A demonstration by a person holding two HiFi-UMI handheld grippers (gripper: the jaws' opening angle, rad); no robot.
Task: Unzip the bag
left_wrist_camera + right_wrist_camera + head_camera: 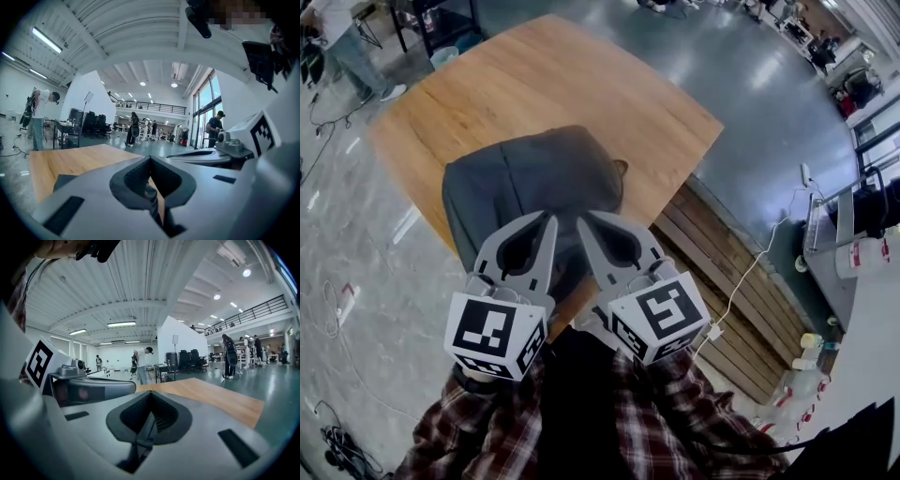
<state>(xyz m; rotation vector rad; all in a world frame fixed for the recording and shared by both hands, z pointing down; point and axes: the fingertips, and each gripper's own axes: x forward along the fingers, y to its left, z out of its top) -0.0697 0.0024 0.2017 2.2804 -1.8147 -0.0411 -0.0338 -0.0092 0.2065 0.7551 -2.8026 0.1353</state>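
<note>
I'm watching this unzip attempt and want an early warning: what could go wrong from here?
1. The bag lies at the near corner of the table; a pull toward the person could drag it off.
2. The left tongs and right tongs are both shut and no zip pull shows, so they may pinch cloth instead.

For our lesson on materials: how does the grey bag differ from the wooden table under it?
The bag is dark grey and slumped in soft folds; the table is light brown wood, flat. The bag covers only the table's near part; the table is far larger.
</note>
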